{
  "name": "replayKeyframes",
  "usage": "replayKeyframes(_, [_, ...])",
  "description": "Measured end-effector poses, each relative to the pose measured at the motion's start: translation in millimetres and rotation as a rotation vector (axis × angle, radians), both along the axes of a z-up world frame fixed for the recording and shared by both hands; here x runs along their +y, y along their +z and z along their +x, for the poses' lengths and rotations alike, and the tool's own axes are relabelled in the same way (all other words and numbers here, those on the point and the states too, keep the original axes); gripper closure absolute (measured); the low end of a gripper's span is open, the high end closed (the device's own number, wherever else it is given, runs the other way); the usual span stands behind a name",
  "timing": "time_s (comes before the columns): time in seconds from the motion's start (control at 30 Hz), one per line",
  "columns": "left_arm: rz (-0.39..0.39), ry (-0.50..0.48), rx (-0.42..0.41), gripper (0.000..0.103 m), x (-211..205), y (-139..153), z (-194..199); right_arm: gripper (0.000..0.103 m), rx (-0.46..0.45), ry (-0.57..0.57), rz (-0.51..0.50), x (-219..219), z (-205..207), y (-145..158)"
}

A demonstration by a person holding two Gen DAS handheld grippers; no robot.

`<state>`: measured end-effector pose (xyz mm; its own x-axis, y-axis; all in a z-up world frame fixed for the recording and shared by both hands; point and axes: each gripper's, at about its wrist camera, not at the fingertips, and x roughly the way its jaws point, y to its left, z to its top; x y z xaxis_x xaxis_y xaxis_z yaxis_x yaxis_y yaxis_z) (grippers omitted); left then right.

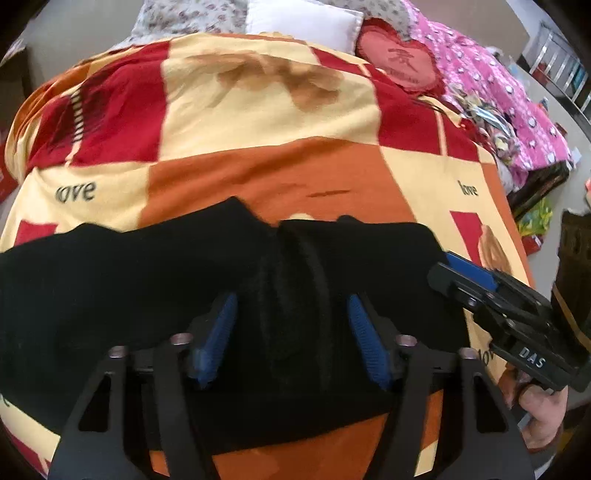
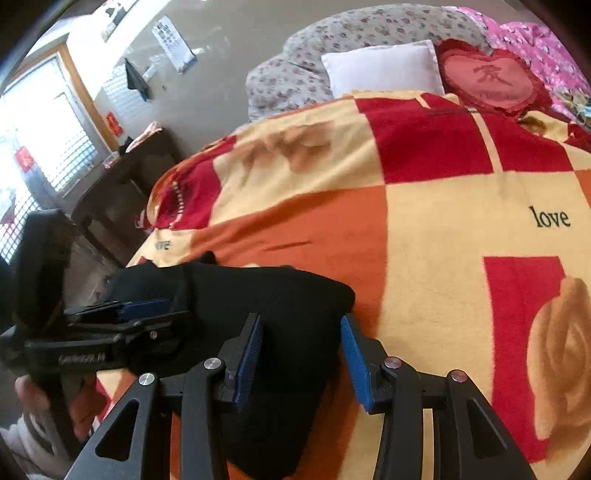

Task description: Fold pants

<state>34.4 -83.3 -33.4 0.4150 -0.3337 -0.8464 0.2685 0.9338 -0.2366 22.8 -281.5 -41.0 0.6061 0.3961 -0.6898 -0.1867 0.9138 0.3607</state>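
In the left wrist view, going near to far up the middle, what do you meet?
Left gripper, open → black pants → orange, red and yellow blanket → white pillow.

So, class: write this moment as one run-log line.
task: fold pants | black pants lying on patterned blanket | left gripper open over pants | right gripper open at pants edge
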Motion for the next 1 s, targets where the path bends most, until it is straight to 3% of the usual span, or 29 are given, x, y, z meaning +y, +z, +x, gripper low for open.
replayKeyframes(0.03, [0.008,-0.012,0.008,0.079,-5.0,-1.5,-0.5,0.06,-0.003,-0.006,-0.002,1.3,-3.5,2.7])
replayKeyframes(0.1, [0.018,-0.005,-0.005,0.087,-5.6,0.7,-0.7,0.06,-0.019,-0.005,-0.025,4.9,-4.4,6.9])
replayKeyframes(0.3, [0.012,0.033,-0.036,0.088,20.7,15.1,-10.3,0.06,-0.082,0.069,-0.095,35.0,-6.8,24.2])
replayKeyframes(0.4, [0.018,0.057,-0.021,0.088,26.6,8.2,-7.8,0.06,-0.052,0.077,-0.165,49.7,5.6,12.2])
replayKeyframes(0.57, [0.005,0.074,-0.007,0.088,26.5,-0.4,-4.1,0.06,-0.041,0.069,-0.198,56.9,15.5,3.0])
replayKeyframes(0.83, [0.009,0.085,-0.013,0.085,27.3,0.7,-8.0,0.06,-0.06,0.071,-0.197,56.6,-16.2,25.3])
replayKeyframes(1.0, [0.008,0.089,-0.017,0.081,29.1,2.1,-11.7,0.06,-0.032,0.098,-0.239,66.9,-31.6,11.3])
